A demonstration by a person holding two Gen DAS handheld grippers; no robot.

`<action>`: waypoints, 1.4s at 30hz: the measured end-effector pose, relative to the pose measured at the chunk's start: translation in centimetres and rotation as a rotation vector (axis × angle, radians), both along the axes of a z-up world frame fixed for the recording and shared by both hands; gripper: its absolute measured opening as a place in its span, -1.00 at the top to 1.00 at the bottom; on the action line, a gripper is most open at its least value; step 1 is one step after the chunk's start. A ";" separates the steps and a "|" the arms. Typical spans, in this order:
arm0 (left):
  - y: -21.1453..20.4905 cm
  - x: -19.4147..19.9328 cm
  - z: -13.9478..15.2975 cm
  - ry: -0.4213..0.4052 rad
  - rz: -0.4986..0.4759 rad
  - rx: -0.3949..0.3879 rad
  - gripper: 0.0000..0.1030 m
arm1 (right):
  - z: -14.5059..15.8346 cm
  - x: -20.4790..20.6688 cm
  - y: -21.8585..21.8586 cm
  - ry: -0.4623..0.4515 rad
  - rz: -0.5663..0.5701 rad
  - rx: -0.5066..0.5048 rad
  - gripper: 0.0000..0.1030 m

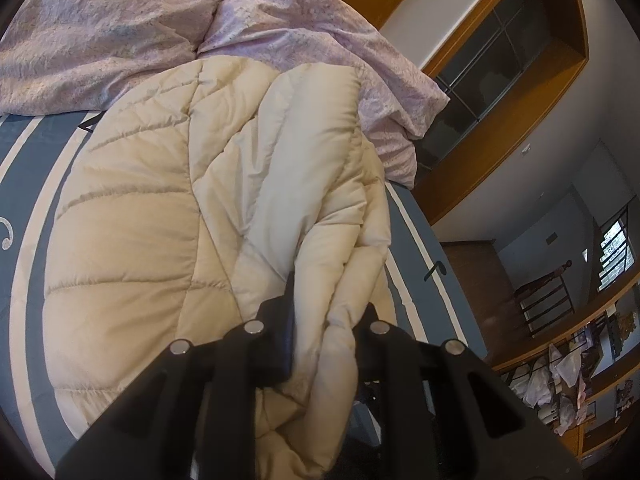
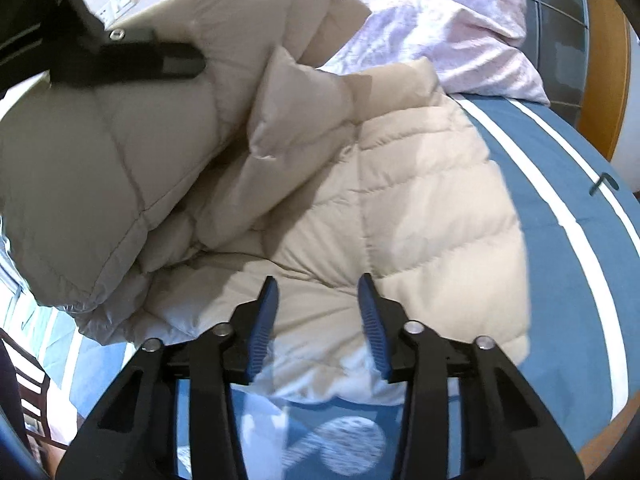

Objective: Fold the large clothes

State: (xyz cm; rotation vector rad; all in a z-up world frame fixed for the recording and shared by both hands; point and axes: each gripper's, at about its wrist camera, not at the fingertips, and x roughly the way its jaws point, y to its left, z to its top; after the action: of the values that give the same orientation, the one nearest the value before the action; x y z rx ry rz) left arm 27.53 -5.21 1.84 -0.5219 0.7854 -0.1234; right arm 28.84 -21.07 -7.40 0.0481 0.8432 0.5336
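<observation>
- Lying puffed across the blue striped bedspread (image 2: 560,184): beige quilted jacket (image 2: 420,200), one side lifted.
- Clamped on bunched jacket fabric: left gripper (image 1: 324,320).
- Hovering spread, empty: right gripper (image 2: 318,300).
- Likely slipping free, slick padding ruining the fold.

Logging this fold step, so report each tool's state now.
Left tool: shut on the beige puffer jacket, lifting a bunched part.
Right tool: open, holding nothing, above the jacket.
</observation>
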 end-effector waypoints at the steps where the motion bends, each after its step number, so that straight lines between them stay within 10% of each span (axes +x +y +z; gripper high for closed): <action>1: -0.4 0.1 -0.1 0.003 -0.003 0.004 0.67 | -0.2 0.2 -0.4 0.001 -0.003 0.002 0.27; 18: -5.5 2.1 -2.0 0.049 -0.080 0.023 0.54 | -3.4 1.4 -2.7 0.036 -0.043 0.020 0.30; 28: -4.7 -0.4 2.2 -0.037 -0.116 0.007 -0.18 | -3.2 1.1 -2.8 0.046 -0.037 0.040 0.30; 42: 2.1 -1.8 1.7 0.002 0.057 0.185 -0.21 | -3.3 1.7 -2.8 0.054 -0.038 0.044 0.29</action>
State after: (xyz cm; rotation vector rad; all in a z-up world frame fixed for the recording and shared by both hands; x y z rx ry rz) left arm 25.74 -3.07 3.49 -0.3689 0.7745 0.0022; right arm 30.57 -23.87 -10.70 0.1194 0.8817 0.5173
